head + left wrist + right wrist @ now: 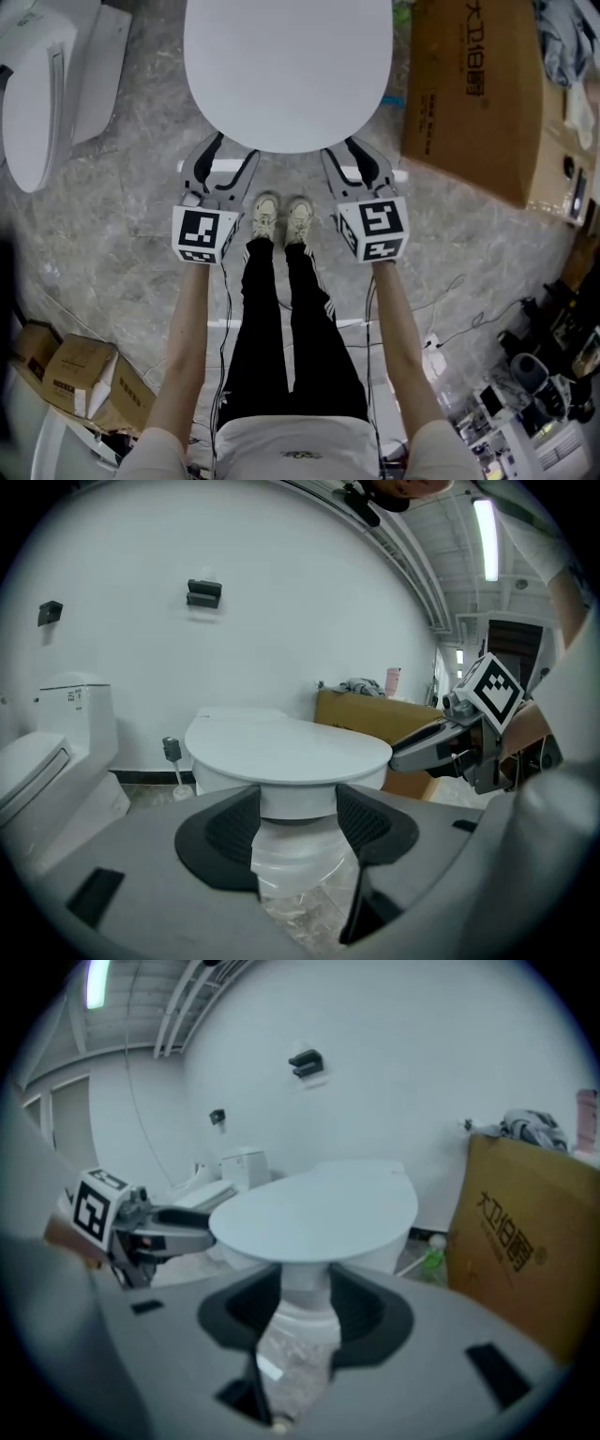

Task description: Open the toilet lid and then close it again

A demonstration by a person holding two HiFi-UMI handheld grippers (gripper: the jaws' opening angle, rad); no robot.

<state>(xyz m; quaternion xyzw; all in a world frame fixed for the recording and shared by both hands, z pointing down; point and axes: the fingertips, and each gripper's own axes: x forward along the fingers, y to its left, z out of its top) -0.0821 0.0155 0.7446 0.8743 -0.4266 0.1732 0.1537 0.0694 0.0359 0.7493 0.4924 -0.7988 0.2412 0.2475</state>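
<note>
The left hand-held gripper (236, 148) and right hand-held gripper (341, 148), both spread and pinching nothing, sit side by side at the front edge of the near-flat toilet lid (288, 66), apparently to hook under it and raise it evenly.

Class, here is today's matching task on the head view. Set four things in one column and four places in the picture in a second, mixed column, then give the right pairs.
Things:
1 toilet lid
2 cardboard box
3 second toilet
4 shoes

Places:
A upper right
B upper left edge
C top centre
D centre of the picture

Pairs: 1-C; 2-A; 3-B; 4-D
</note>
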